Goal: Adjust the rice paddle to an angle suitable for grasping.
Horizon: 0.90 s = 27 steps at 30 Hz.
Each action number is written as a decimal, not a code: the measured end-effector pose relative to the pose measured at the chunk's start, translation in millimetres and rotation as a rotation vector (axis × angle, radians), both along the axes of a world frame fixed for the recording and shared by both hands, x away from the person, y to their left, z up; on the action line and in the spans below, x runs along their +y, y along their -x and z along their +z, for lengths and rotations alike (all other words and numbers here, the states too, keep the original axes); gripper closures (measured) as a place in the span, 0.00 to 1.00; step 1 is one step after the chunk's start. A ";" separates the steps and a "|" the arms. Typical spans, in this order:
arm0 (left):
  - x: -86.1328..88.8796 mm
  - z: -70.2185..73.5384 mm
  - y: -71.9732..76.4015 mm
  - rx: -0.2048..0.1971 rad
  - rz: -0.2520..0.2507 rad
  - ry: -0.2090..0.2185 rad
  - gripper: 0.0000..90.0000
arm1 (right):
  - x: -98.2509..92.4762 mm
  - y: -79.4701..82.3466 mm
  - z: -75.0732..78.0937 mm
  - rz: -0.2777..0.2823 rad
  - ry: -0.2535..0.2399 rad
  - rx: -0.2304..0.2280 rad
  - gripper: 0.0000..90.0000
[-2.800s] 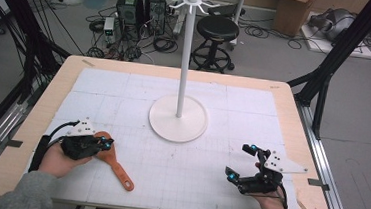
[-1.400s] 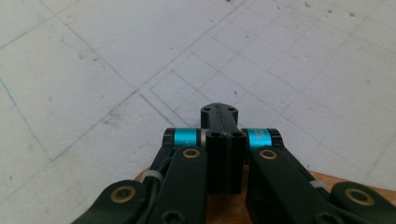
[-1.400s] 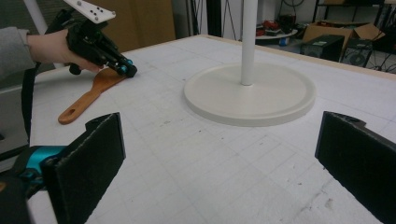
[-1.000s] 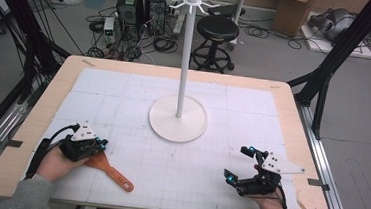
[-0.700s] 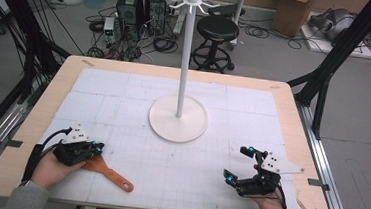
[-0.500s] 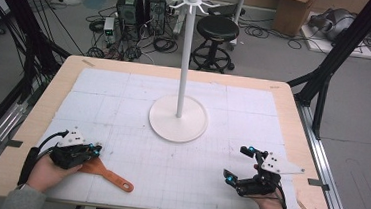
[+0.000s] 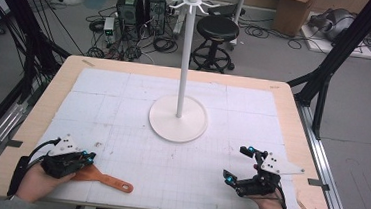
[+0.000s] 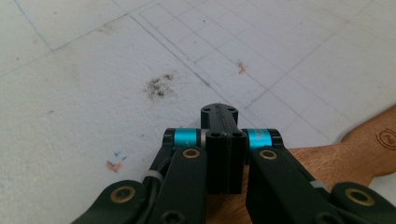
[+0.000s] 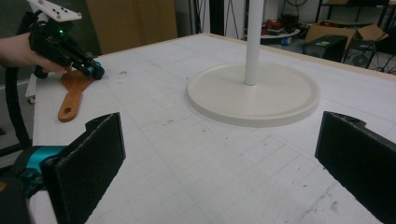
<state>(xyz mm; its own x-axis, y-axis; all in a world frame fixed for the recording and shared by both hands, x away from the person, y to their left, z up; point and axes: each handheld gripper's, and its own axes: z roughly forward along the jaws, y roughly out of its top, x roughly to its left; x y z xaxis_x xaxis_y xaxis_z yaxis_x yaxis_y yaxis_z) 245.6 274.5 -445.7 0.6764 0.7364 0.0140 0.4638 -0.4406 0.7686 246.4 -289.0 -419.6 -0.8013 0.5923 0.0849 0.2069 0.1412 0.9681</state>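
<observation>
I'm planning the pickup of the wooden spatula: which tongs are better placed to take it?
The left tongs: they sit shut right over the blade end of the wooden spatula at the table's near left. The right tongs stand open far across the mat, near nothing.

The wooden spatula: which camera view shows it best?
The high view shows the wooden spatula best: its whole handle with the hanging hole lies on the table, its blade under the left gripper. The right gripper view shows it small and far off. The left gripper view shows a part of it behind the shut jaws.
</observation>
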 end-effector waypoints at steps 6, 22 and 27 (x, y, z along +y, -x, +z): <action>4.6 1.8 3.6 -0.039 0.009 0.010 0.99 | 0.2 -1.6 0.1 0.006 0.008 -0.008 0.00; -20.3 20.5 26.3 -0.090 -0.144 0.107 0.99 | -1.5 -1.6 1.2 0.004 0.001 -0.011 0.00; -28.6 19.0 39.3 -0.079 -0.192 0.089 0.99 | -1.4 -1.6 1.3 0.006 0.003 -0.010 0.00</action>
